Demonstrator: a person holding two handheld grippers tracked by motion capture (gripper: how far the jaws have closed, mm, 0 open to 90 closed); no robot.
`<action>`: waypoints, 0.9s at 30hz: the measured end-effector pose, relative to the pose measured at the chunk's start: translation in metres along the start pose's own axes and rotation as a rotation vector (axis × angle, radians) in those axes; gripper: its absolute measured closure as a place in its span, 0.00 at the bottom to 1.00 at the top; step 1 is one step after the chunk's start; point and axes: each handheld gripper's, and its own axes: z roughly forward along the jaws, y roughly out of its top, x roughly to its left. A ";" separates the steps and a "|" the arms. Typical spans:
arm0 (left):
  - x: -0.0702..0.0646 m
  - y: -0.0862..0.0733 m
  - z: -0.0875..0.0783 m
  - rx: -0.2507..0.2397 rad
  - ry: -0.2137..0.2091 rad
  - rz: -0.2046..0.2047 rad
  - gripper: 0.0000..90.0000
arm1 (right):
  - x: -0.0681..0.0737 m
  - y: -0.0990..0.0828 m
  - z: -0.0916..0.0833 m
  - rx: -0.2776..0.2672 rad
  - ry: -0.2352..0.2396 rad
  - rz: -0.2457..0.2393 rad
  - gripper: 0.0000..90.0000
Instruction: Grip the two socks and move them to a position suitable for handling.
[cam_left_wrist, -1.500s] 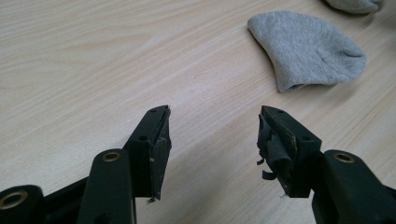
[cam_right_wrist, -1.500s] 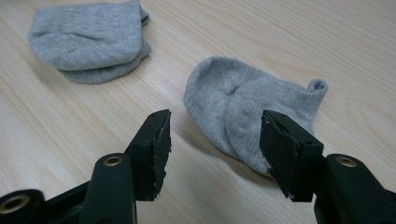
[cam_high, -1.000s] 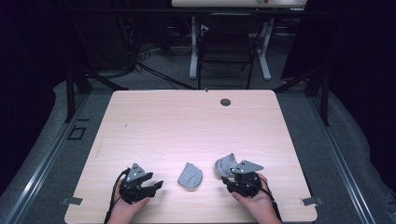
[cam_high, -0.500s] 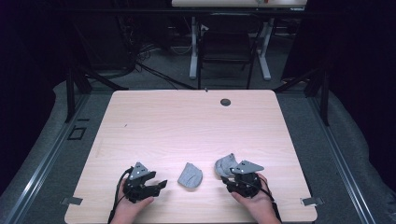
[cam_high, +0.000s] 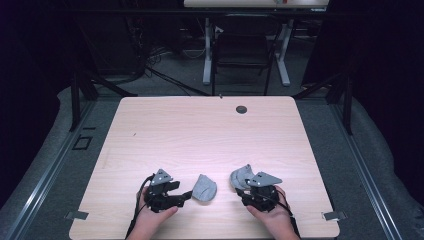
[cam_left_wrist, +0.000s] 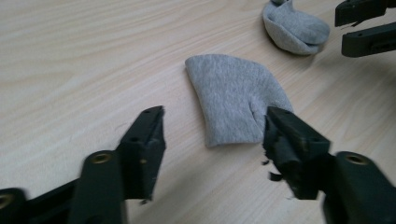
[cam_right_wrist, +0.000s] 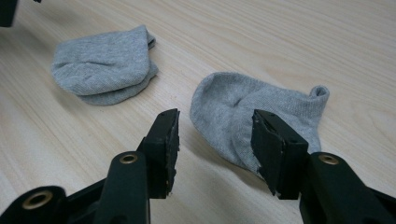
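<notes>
Now both tongs (cam_left_wrist: 212, 135) (cam_right_wrist: 215, 140) gape released, the left just widened, over grey socks (cam_left_wrist: 233, 100) (cam_right_wrist: 252, 112) on the table (cam_high: 200, 125).

Both hands sit low at the near edge. Left gripper (cam_high: 186, 194) has its fingers (cam_left_wrist: 144, 140) spread wide, just opened, nothing pinched. Right gripper (cam_high: 239, 184) looks open too, I think.

Two grey socks on the counter

The folded sock (cam_high: 204, 188) lies flat just ahead of the open left claw (cam_high: 187, 194), untouched. The other sock (cam_high: 242, 176), bunched with its cuff curling up, lies at the right claw (cam_high: 248, 188) tips, between its parted jaws.
</notes>
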 end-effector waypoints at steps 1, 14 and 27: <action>-0.002 0.003 0.004 -0.004 -0.013 0.023 0.46 | 0.000 0.000 0.000 0.000 0.000 -0.001 0.57; -0.025 0.012 0.025 0.007 0.007 0.181 0.74 | 0.001 0.001 0.000 -0.005 0.006 -0.004 0.59; -0.023 0.003 0.044 0.082 0.004 0.171 0.96 | 0.001 0.001 0.001 0.006 0.007 -0.007 0.65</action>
